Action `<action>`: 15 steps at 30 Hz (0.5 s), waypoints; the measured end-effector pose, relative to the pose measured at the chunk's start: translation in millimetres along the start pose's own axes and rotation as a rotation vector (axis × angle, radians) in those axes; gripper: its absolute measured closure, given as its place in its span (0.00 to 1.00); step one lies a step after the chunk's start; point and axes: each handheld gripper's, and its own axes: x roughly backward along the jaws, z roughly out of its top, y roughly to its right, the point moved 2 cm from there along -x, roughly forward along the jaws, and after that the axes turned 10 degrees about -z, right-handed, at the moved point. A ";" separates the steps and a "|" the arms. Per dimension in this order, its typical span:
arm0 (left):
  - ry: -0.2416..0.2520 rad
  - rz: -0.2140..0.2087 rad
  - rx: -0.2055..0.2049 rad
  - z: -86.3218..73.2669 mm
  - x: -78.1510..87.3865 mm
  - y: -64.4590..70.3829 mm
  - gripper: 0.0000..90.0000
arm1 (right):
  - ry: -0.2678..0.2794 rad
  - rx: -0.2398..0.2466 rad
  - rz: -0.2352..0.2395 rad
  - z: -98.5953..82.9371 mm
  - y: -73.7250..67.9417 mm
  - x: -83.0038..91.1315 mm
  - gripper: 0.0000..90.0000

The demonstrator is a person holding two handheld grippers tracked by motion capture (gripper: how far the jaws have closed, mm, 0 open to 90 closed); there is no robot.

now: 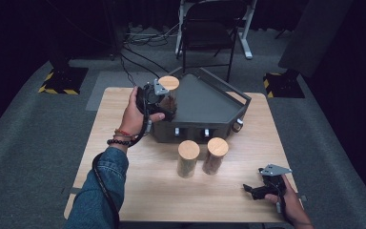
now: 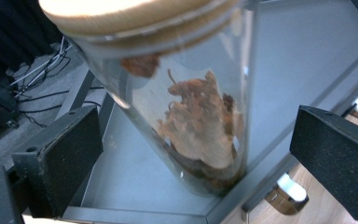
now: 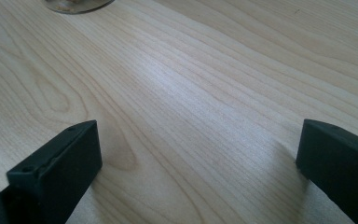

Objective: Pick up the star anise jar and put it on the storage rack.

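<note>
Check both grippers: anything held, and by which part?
Nothing held. Left gripper is open, its jaws either side of the clear glass jar with wooden lid, not touching. Right gripper is open over the wooden table.

Clear glossy glass jar (image 2: 191, 116) with pale wooden lid (image 2: 130, 14); matt grey metal tray (image 1: 205, 102) (smooth); light-grained wooden table (image 3: 205, 93)

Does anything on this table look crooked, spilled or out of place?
One thing stands out: the jar in the grey tray leans over instead of standing upright, its base in the tray's corner, between the open jaws of the left gripper. The two jars on the table stand straight. Nothing looks spilled.
</note>
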 end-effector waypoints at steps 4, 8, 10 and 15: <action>0.008 0.001 -0.012 -6.0 3.7 4.0 0.03 | 0.000 0.000 0.000 0.0 0.0 0.0 0.00; 0.013 -0.004 -0.015 -13.9 6.7 8.5 0.03 | 0.000 0.000 0.000 0.0 0.0 0.0 0.00; 0.011 -0.008 -0.023 -19.0 6.9 12.1 0.03 | 0.000 0.000 0.000 0.0 0.0 0.0 0.00; 0.011 -0.018 -0.030 -34.4 6.5 20.1 0.03 | 0.000 0.000 0.000 0.0 0.0 0.0 0.00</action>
